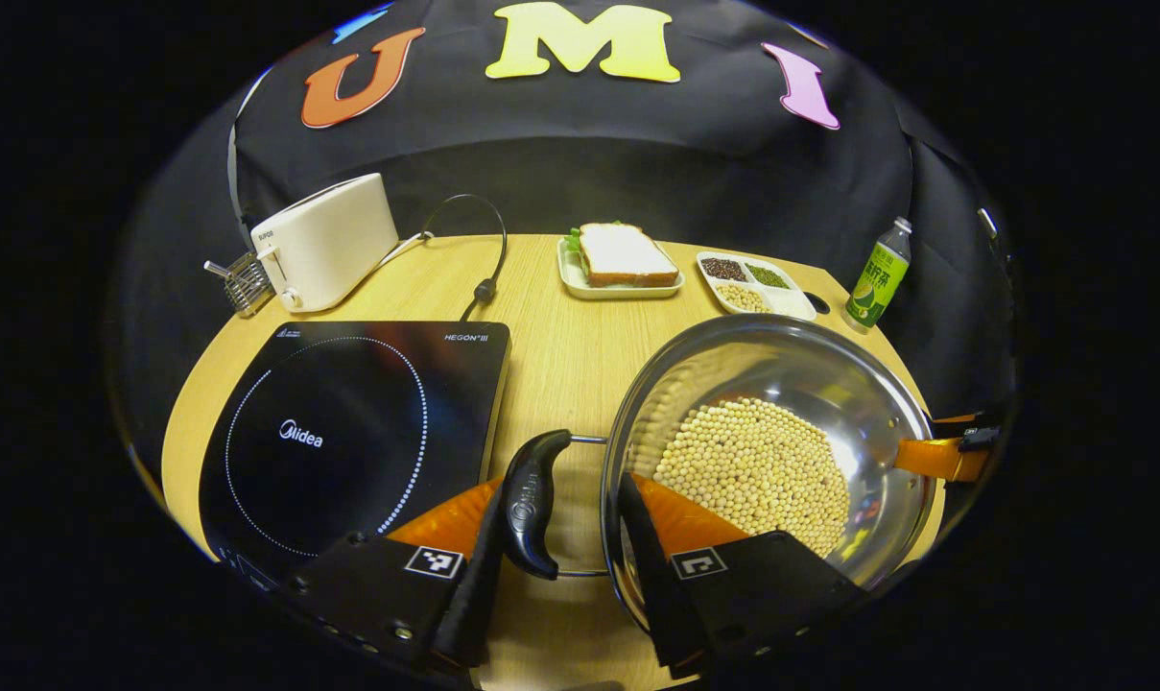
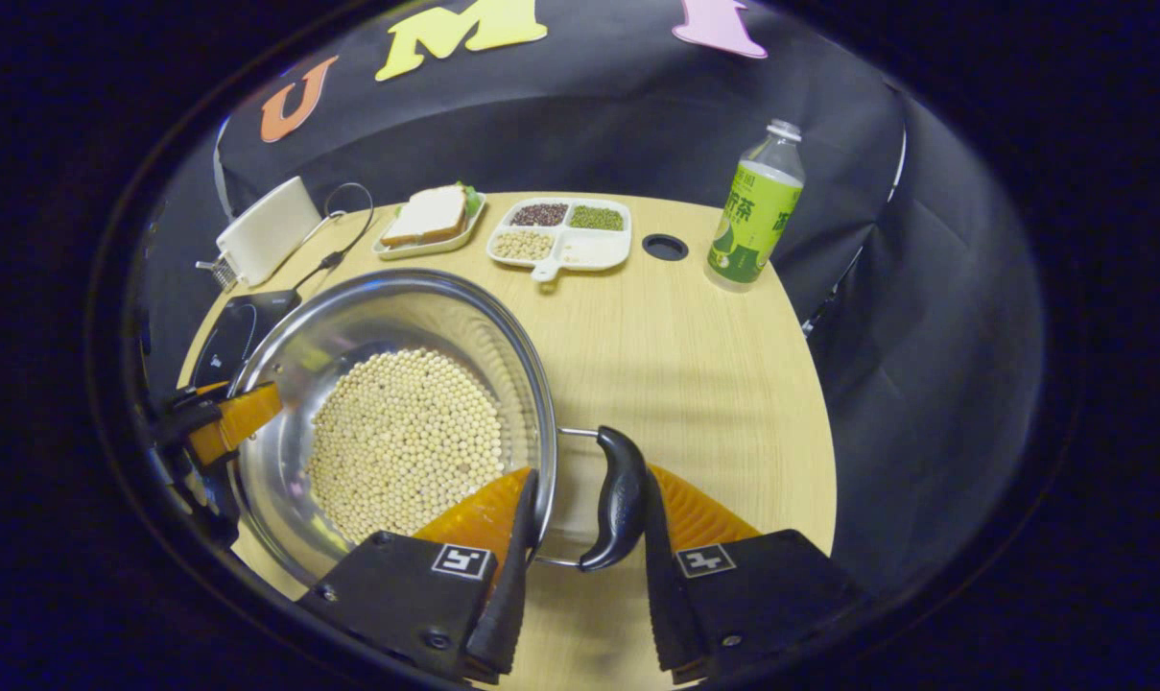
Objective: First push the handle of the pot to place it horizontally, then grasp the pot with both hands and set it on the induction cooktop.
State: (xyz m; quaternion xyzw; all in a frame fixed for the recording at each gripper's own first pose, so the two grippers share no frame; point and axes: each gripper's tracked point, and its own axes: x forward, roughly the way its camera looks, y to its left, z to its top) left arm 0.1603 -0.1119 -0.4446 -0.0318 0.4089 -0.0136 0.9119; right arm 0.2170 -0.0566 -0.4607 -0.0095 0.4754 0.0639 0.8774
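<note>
My left gripper (image 1: pixel 560 537) straddles the pot's left handle (image 1: pixel 532 504), jaws narrowed around the grip and the rim, one finger inside the wall, though whether they press I cannot tell. My right gripper (image 2: pixel 580 537) brackets the right handle (image 2: pixel 618 499) likewise. The steel pot (image 1: pixel 829 384) sits on the table (image 1: pixel 560 355) just right of the induction cooktop (image 1: pixel 349 432); full of beans (image 1: pixel 752 470), it should lift heavy, rigid and slick-walled, so the side handles are the hold.
</note>
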